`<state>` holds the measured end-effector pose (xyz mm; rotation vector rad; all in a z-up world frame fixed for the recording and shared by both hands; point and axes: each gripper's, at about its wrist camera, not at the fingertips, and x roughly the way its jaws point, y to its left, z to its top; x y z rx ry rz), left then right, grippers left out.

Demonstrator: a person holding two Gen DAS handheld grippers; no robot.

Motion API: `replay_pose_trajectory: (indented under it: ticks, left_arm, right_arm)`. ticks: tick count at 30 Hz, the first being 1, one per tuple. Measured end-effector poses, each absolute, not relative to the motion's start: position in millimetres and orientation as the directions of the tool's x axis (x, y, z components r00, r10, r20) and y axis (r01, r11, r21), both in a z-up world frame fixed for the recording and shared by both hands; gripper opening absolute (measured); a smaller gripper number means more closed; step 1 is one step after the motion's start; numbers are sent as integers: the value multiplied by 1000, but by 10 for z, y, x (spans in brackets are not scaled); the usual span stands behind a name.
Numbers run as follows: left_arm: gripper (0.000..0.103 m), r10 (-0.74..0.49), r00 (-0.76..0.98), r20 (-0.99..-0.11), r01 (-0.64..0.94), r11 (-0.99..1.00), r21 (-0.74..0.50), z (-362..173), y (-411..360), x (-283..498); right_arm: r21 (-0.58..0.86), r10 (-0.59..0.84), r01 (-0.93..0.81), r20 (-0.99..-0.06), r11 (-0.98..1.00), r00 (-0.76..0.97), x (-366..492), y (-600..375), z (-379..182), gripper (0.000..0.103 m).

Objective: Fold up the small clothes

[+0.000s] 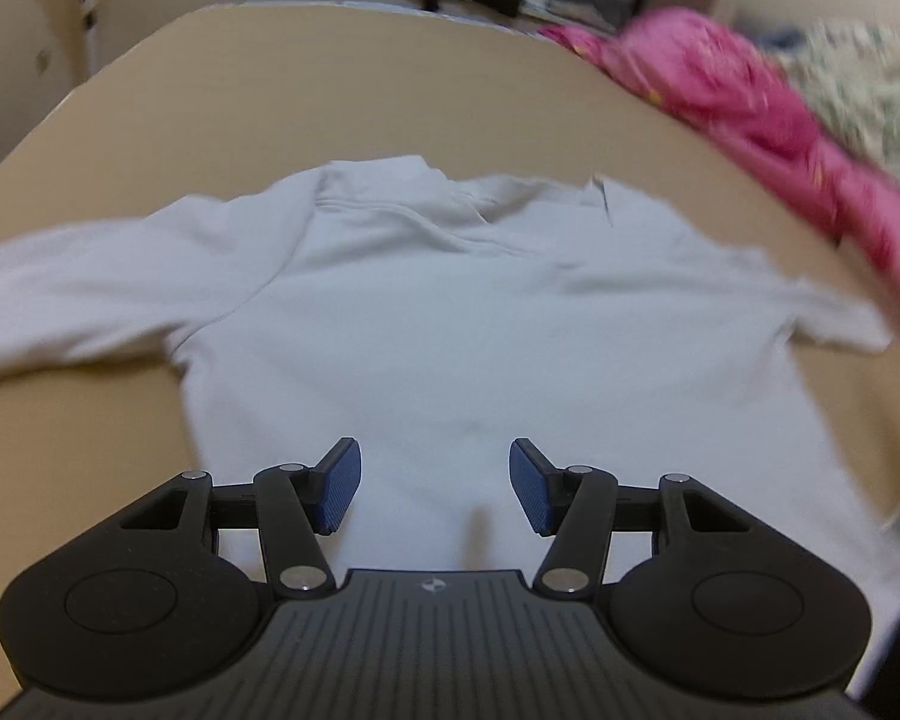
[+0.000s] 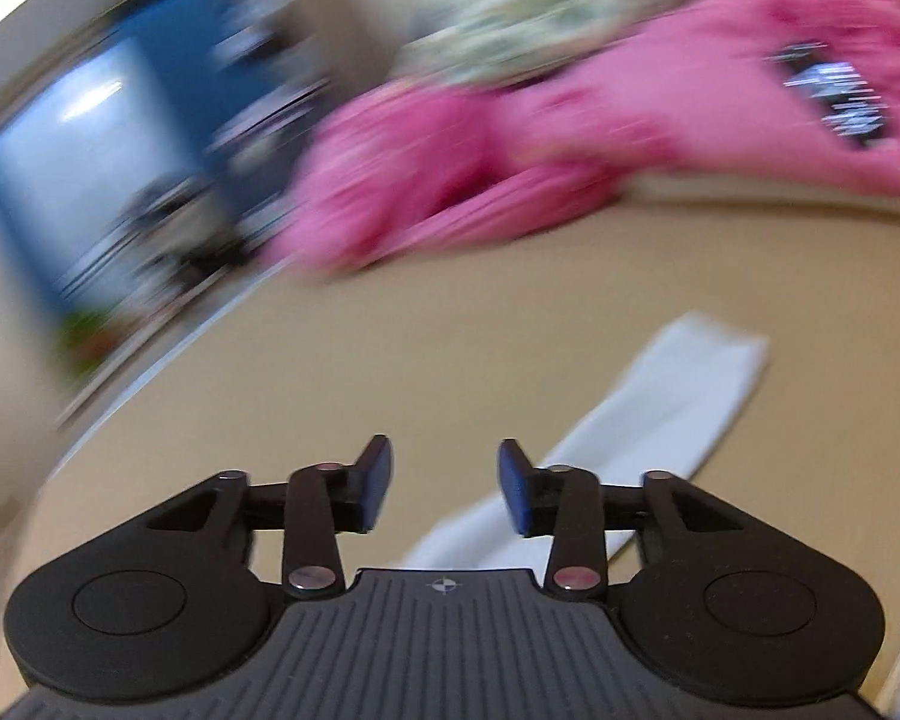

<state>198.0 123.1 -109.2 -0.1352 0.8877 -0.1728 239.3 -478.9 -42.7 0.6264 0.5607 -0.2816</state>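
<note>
A small white long-sleeved top (image 1: 450, 312) lies spread flat on the tan table (image 1: 342, 90), collar at the far side, sleeves out to left and right. My left gripper (image 1: 435, 483) is open and empty, above the top's near hem. My right gripper (image 2: 445, 486) is open and empty, above bare table beside one white sleeve (image 2: 648, 414) that runs up to the right. The right wrist view is blurred by motion.
A crumpled pink garment (image 1: 744, 96) and a green-patterned cloth (image 1: 864, 84) lie at the table's far right; both also show in the right wrist view, the pink garment (image 2: 510, 162) and the patterned cloth (image 2: 546, 6). Cluttered shelves stand beyond the table's far edge.
</note>
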Motion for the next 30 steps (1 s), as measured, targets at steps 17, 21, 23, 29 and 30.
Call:
replay_pose_trajectory:
  ticks: [17,21,23,29,30]
  left_arm:
    - [58,-182,440,-880,-114,960,-255,-1315,1640,343]
    - [28,-118,381,-917,-112,979,-173,-1473,1597,281]
    - [7,-155,366,-918,-91,975,-201,-1493,1582,259]
    - [6,-184,545,-818,-89,957,-275,-998,1735,-71]
    - [6,-174,557,-812,-103,956,-275,-978,1768,-130]
  right_arm:
    - [369,292,125,-866,921,405,782,-3432,-1058,50]
    - [346,293,99,-891,933,347,706,-3365,-1172,45]
    - [330,282,76,-888,941,364,683,-3352,-1120,12]
    - [529,372,168,-756,832,539,457,-3897,-636,3]
    - [539,375,183,-754,822,539,419,-3954,-626,3]
